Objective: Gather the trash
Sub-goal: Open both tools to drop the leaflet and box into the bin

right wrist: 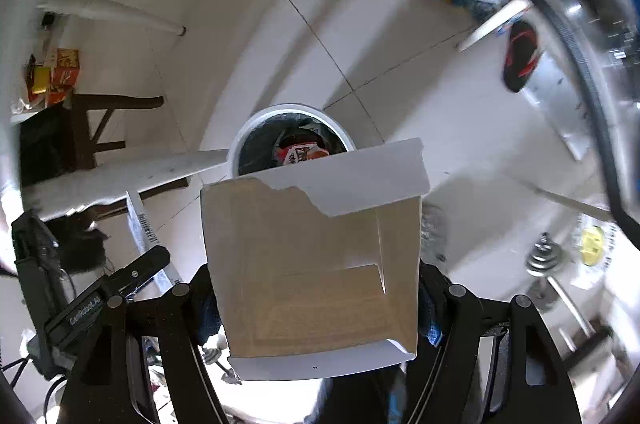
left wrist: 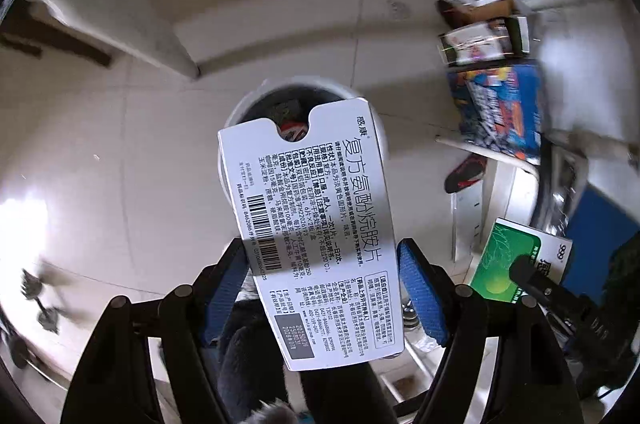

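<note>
Trash bin (left wrist: 256, 104), white and round with a dark liner, stands on the tiled floor (left wrist: 120, 164) at 12 o'clock of both wrist views, with a red-and-white wrapper (right wrist: 302, 152) lying inside it. Left hand-held gripper (left wrist: 322, 288) shows its blue pads (left wrist: 420, 292) set either side of a flattened white medicine box (left wrist: 316, 228) printed with Chinese text and a barcode; the box fills the gap between them, though the left edge looks to sit just off its pad, so I cannot tell for sure that the grip is tight. The box's notched top end overlaps the bin rim in the picture, hanging above the opening. Right hand-held gripper (right wrist: 316, 304) is clamped on a torn-open cardboard carton (right wrist: 312, 264), brown inside with white outer flaps, its fingers pressed against both sides; the carton's top flap covers the near rim of the bin (right wrist: 292, 112). In the left view, at 4 o'clock, the other gripper's finger sits in front of a green-and-white box (left wrist: 504, 264). At 2 o'clock a blue printed carton (left wrist: 500, 108) and other packaging are stacked against the wall. A red-and-black shoe (left wrist: 466, 174) lies on the floor at 3 o'clock. In the right view dark wooden chair legs (right wrist: 108, 124) show at 9 o'clock and a dumbbell (right wrist: 544, 260) at 4 o'clock.
</note>
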`<state>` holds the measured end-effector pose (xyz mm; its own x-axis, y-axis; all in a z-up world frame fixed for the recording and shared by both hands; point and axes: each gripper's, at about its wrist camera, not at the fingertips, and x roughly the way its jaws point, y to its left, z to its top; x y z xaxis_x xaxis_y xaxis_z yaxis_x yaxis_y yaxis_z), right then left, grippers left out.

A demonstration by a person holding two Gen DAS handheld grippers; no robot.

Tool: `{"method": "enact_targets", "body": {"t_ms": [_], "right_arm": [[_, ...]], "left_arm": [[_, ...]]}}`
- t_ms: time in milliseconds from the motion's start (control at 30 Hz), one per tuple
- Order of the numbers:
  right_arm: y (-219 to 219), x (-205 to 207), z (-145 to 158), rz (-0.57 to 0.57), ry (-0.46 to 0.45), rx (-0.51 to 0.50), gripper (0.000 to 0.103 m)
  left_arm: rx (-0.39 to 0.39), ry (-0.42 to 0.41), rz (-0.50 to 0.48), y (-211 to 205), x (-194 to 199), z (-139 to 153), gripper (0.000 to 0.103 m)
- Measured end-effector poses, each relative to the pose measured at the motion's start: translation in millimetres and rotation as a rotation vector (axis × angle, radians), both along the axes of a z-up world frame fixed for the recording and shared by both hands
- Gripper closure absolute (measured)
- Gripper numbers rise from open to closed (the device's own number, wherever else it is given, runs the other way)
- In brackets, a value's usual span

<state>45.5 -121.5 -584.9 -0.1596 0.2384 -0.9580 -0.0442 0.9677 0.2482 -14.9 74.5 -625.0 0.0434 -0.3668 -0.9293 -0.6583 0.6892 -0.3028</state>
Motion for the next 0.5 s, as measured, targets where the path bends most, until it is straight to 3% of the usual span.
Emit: {"method": "enact_targets", "body": {"t_ms": [67, 133, 267, 300, 333, 500], "right_arm": [[9, 10, -34, 0.01, 0.01, 0.009, 0.026], [21, 20, -73, 0.028, 0.036, 0.039, 0.024], [42, 28, -122, 0.083, 0.088, 0.089, 0.018], [43, 26, -126, 0.096, 0.085, 0.09, 0.005], [46, 26, -130, 0.116, 0.079, 0.097, 0.0], [53, 17, -125, 0.239, 0.004, -0.019, 0.0]], "left_arm": [[-0.021, -0.006, 0.023, 6, 6, -29, 0.027], [-0.017, -0.01, 0.036, 11, 8, -56, 0.007], [0.043, 0.01, 0.029, 16, 3, -75, 0.002], [0.064, 0.013, 0.028, 21, -4, -75, 0.002], [0.089, 0.011, 0.032, 23, -10, -74, 0.002], [0.262, 0.03, 0.034, 26, -35, -62, 0.002]]}}
